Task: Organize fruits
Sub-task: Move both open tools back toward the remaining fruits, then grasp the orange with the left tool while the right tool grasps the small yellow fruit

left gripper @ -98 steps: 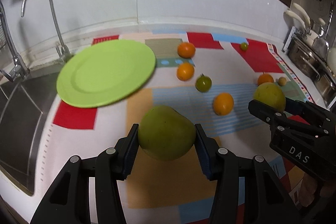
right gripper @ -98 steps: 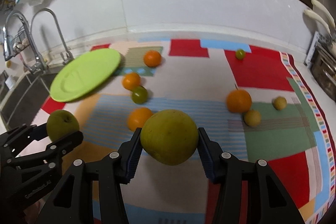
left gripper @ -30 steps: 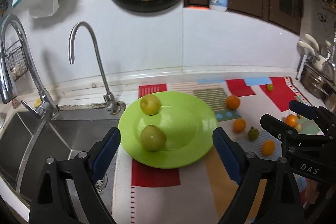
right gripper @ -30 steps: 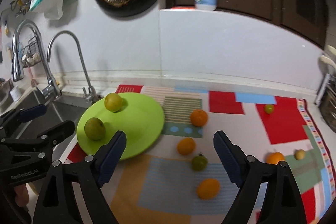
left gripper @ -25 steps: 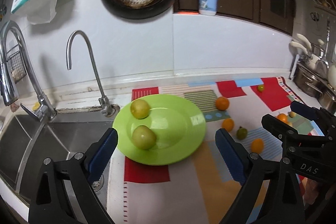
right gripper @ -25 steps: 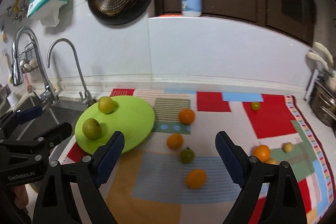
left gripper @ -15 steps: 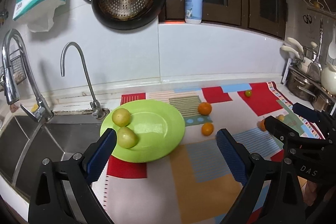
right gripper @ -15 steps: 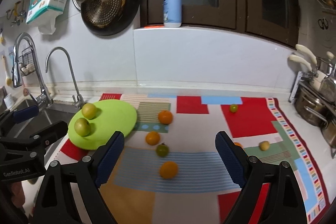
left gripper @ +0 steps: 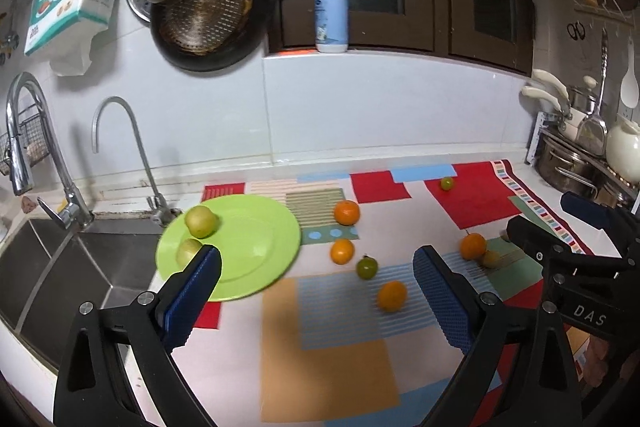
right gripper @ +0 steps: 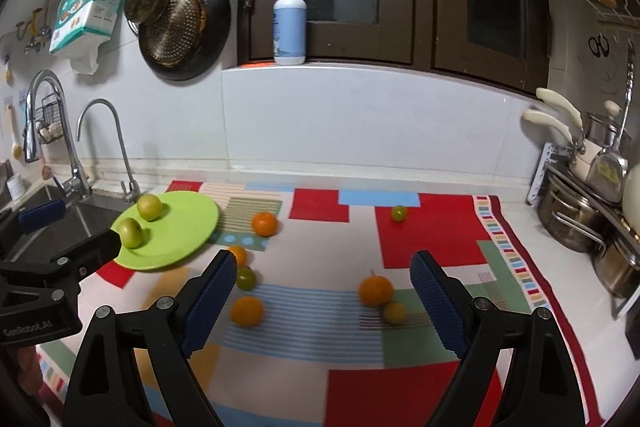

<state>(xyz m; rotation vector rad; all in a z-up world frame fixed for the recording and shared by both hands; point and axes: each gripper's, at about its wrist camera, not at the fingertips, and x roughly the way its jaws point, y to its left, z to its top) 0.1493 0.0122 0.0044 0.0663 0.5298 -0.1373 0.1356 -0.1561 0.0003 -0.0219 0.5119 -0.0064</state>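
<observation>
A lime-green plate sits at the left of the patchwork mat, beside the sink. Two yellow-green fruits lie on it: one at the back, one nearer the front. Several oranges lie loose on the mat, among them one behind and one in front. A dark green fruit lies between them. My left gripper is open and empty, raised above the mat. My right gripper is open and empty, raised too.
A steel sink with two taps lies left of the plate. Pots and a rack stand at the right end of the counter. A small green fruit lies on the far red patch. An orange and a small yellow fruit lie right.
Both grippers held large green fruits 3.3 s ago; these now lie on the plate. Both grippers are open and have drawn back and up, away from the plate, over the last second.
</observation>
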